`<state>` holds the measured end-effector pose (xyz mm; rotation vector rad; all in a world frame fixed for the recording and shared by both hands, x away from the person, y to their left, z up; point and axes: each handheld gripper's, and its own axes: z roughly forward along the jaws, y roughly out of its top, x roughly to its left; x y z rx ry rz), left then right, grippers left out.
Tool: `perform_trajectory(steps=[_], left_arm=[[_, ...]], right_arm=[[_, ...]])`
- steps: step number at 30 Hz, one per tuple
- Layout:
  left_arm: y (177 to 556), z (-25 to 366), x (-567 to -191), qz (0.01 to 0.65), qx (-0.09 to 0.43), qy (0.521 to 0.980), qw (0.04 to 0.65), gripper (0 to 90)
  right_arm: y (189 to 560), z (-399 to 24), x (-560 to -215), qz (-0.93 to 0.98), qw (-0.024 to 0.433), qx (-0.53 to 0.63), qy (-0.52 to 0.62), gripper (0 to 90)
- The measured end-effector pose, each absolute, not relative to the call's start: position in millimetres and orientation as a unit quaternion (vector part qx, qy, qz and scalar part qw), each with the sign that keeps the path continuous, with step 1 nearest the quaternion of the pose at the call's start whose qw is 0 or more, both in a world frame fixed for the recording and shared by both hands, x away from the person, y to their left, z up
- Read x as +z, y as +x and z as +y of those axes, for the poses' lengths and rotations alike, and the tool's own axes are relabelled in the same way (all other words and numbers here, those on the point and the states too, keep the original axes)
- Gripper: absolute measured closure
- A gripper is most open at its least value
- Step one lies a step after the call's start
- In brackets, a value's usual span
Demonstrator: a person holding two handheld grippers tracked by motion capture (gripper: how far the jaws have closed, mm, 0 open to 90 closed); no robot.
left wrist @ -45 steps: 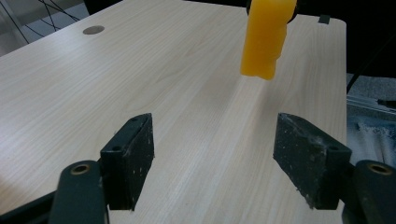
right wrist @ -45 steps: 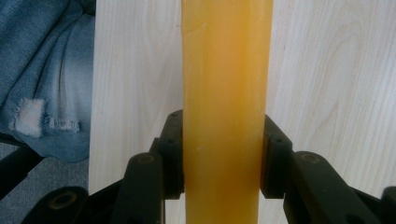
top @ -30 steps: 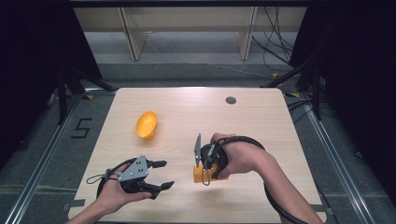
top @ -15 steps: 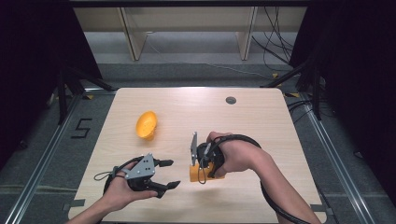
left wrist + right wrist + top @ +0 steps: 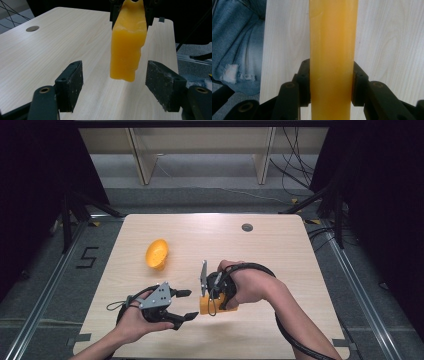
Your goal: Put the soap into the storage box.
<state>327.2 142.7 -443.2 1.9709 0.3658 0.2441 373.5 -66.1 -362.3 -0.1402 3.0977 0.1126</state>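
Observation:
A tall yellow-orange block [image 5: 207, 306] hangs upright just above the wooden table [image 5: 280, 260], near its front middle. My right gripper [image 5: 218, 298] points down and is shut on the block's upper part; in the right gripper view both pads press the block [image 5: 332, 45] at the right gripper [image 5: 331, 85]. To the block's left my left gripper [image 5: 188, 305] lies level and open, with its tips close to the block. In the left gripper view the block [image 5: 127, 42] hangs ahead of the wide gap of the left gripper [image 5: 117, 87], touching neither pad. An orange bowl-like thing [image 5: 156, 254] lies at the left middle.
A round cable hole [image 5: 247, 227] sits near the table's far edge and also appears in the left gripper view as the hole [image 5: 32, 28]. The table's front edge runs past the person's jeans [image 5: 237, 50]. Shelf legs and cables stand on the floor beyond the table.
My left gripper has edged a little to the right, closer to the block. The right gripper keeps its hold on the block and has hardly moved.

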Motion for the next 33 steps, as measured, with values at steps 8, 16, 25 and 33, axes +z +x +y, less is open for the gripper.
perform_trajectory(steps=[8, 16, 25, 33], left_arm=[[330.1, 133.9, -440.0, 0.14, 0.103, 0.827, 0.535, 31.3], [331.0, 125.4, -441.2, 0.133, 0.094, 0.828, 0.536, 35.3], [331.6, 120.2, -442.3, 0.131, 0.084, 0.826, 0.542, 40.2], [331.6, 114.9, -444.0, 0.13, 0.073, 0.817, 0.557, 48.8]], right_arm=[[372.5, -63.1, -362.3, 0.998, 0.017, 0.036, -0.041, 61.8], [372.5, -59.3, -362.1, 0.998, 0.014, 0.033, -0.049, 61.8], [371.3, -56.0, -362.0, 0.998, 0.013, 0.037, -0.05, 61.7], [374.2, -55.6, -363.2, 0.995, 0.024, 0.044, -0.08, 61.7]])
